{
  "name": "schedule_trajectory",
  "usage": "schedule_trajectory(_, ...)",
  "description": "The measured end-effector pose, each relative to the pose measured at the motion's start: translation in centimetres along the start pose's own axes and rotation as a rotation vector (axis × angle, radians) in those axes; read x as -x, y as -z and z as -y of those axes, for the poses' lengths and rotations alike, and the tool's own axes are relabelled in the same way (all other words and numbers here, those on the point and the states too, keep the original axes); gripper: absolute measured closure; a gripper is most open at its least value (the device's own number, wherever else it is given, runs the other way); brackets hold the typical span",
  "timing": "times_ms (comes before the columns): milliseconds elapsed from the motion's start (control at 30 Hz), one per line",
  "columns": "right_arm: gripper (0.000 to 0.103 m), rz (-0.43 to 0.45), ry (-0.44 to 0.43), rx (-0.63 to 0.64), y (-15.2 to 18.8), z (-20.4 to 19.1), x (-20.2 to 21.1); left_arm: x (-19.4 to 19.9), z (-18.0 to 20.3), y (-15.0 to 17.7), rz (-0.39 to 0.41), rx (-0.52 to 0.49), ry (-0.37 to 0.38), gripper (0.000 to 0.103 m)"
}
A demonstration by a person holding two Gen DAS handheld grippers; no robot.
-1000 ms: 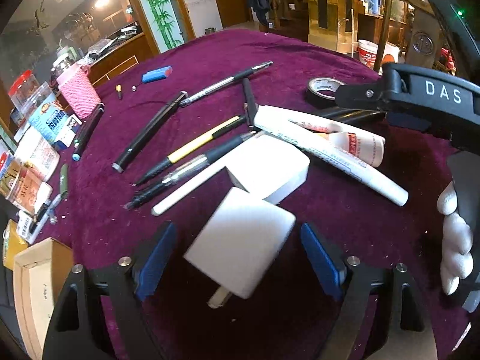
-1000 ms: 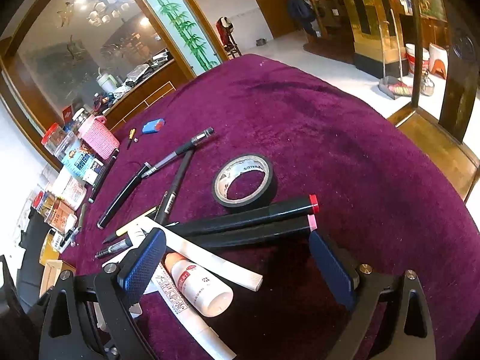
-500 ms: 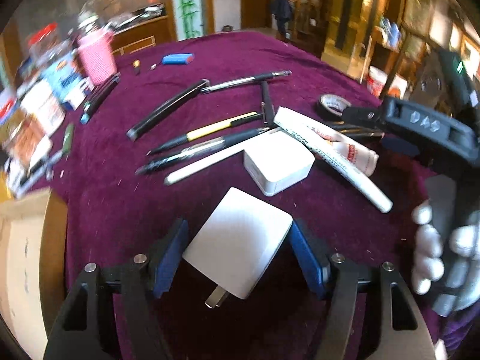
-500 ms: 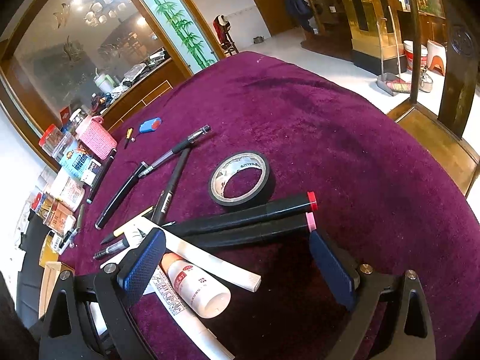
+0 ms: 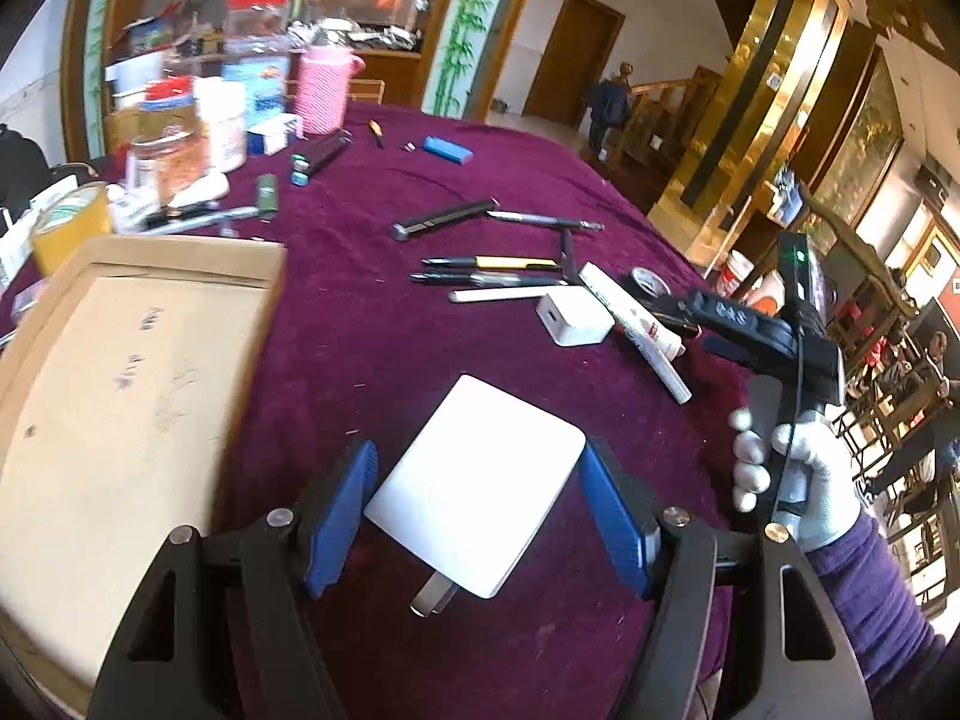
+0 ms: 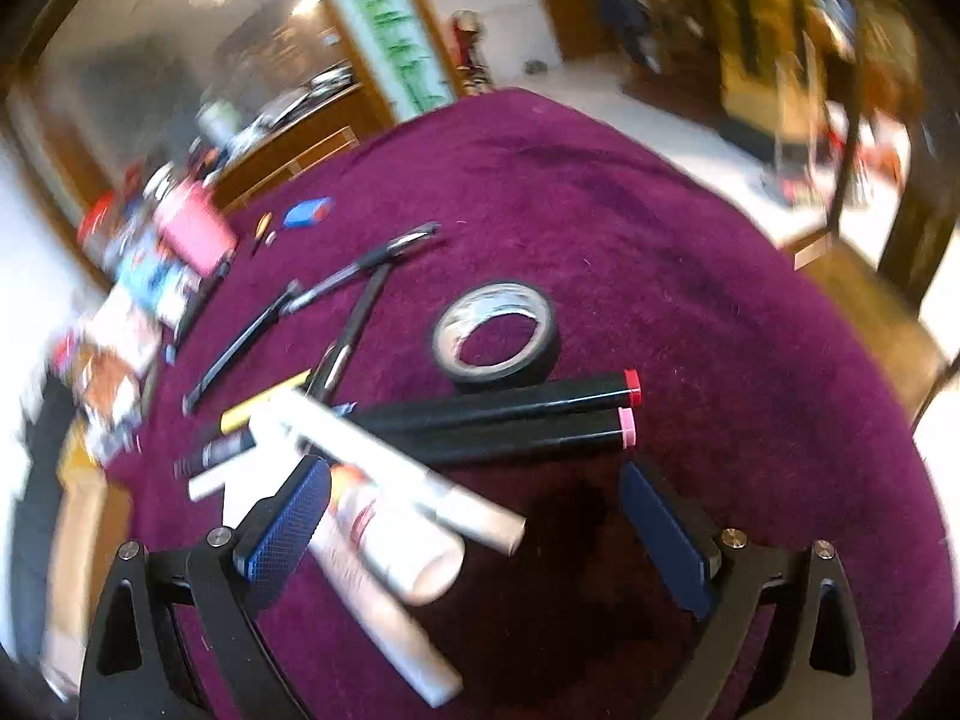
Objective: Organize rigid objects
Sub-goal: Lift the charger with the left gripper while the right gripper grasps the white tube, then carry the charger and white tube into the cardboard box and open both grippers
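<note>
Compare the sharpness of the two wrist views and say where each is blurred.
Left wrist view: the white charger between the left gripper pads is sharp; the cardboard box and jars are smeared. Right wrist view: blurred nearly throughout, tape roll and markers softened, worst at the left edge.

Cardboard box (image 5: 120, 396) cut off at left edge; jars (image 6: 138, 276) blurred, labels unreadable.

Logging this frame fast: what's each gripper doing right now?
Left gripper: shut on the white charger, lifted above the cloth.
Right gripper: open, holding nothing, above the white tubes.
</note>
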State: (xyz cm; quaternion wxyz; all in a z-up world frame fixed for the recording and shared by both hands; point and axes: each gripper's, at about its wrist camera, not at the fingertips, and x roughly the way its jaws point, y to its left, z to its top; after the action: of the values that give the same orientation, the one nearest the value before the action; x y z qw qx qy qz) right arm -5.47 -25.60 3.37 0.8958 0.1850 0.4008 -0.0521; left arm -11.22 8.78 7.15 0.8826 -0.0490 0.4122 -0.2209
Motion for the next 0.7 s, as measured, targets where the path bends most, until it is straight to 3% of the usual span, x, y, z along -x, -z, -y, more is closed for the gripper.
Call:
schedule_trajectory(200, 0.008, -0.007, -0.018, 0.303, 0.7, -5.7, 2.5, 0.6, -2.8, 0.7, 0.012, 0.054, -0.002, 0.034)
schedule_trajectory(267, 0.027, -0.025, -0.003, 0.400, 1.0, -7.5, 1.8, 0.5, -3.3, 0.8, 0.007, 0.068, 0.002, 0.034)
schedule_trajectory(433, 0.048, -0.089, 0.065, 0.543, 1.7, -9.8, -1.4, 0.8, -4.2, 1.3, 0.010, 0.088, -0.002, 0.034)
schedule_trajectory(467, 0.057, -0.079, 0.073, 0.566, 1.8, -10.0, -1.7, 0.8, -4.3, 1.2, 0.013, 0.090, -0.004, 0.034)
schedule_trajectory(533, 0.068, -0.098, 0.028, 0.566, 1.6, -10.2, -1.8, 0.8, -4.6, 1.1, 0.014, 0.095, -0.009, 0.034)
schedule_trajectory(700, 0.079, -0.106, 0.043, 0.602, 1.9, -10.9, -2.0, 0.4, -4.5, 1.1, 0.005, 0.104, -0.007, 0.034)
